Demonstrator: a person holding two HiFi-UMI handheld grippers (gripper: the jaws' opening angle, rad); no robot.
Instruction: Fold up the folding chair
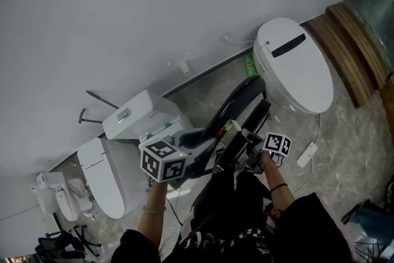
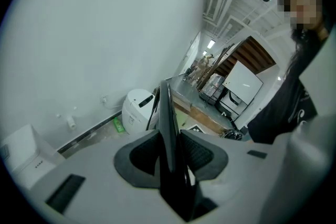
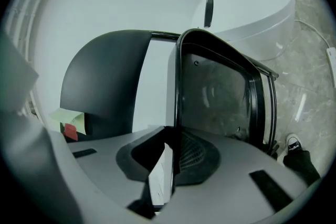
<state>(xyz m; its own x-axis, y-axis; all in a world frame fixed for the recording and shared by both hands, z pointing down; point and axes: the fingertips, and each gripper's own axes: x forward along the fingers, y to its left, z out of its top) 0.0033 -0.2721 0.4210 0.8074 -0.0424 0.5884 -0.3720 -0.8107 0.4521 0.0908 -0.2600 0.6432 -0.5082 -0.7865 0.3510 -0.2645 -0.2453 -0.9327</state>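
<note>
Above the grey marbled floor (image 1: pixel 345 151): the black folding chair with its tubular frame and glossy seat panel (image 3: pixel 215 97) is being held between the two grippers, near the white oval toilet (image 1: pixel 295 64).
Left gripper (image 2: pixel 170 150): its pads are clamping a thin black edge of the chair, which is standing upright between the jaws.
Right gripper (image 3: pixel 173 153): its jaws are pinching almost together on the chair's slim black rim.
Step in hand: seat and back are looking nearly flat against each other, so the fold is probably nearing its end.
Doing it well: both hands should be pressing the panels together evenly, each gripping its own edge, so that the frame is not twisting.
Grip care: a thin, smooth rim is likely to be slipping under hard pads, so squeezing squarely across it is mattering more than squeezing hard.
Watching for: any part swinging loose towards the toilet while the chair is closing.
</note>
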